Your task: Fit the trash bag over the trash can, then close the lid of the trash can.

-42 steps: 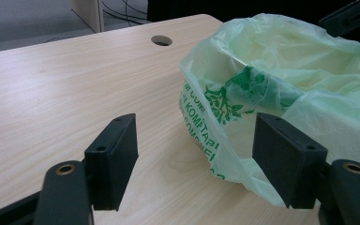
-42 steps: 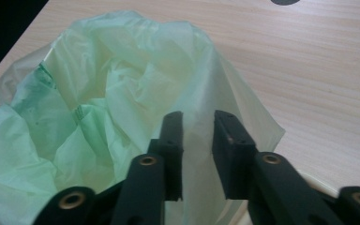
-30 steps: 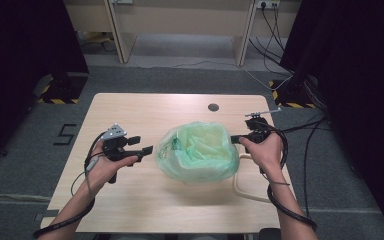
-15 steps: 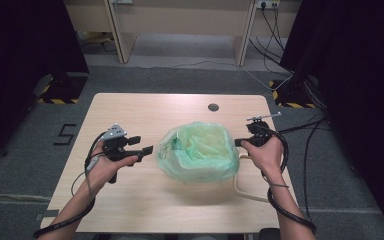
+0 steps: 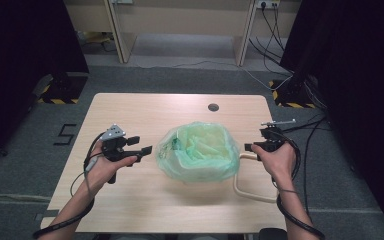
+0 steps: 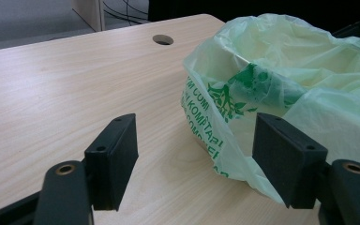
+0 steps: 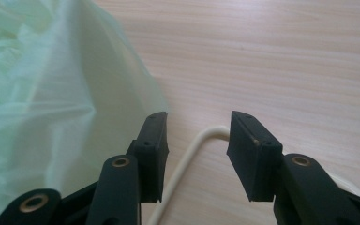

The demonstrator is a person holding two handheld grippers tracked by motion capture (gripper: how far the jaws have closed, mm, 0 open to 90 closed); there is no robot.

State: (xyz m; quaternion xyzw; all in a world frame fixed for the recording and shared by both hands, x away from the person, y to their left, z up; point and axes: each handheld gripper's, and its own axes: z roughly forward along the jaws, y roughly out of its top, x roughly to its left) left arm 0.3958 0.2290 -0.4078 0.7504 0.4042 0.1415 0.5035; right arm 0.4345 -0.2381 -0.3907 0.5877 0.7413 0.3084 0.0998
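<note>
The right claw has just sprung its jaws apart and slid off the green bag at mid-worktop, now released over the cream handle at three o'clock; the left claw waits released at nine o'clock.

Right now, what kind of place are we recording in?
Probably a lab or recording bay, not a home: a lone light wooden table with a cable hole stands on grey carpet, black curtains hang on both sides, and yellow-black hazard tape marks stand bases.
</note>
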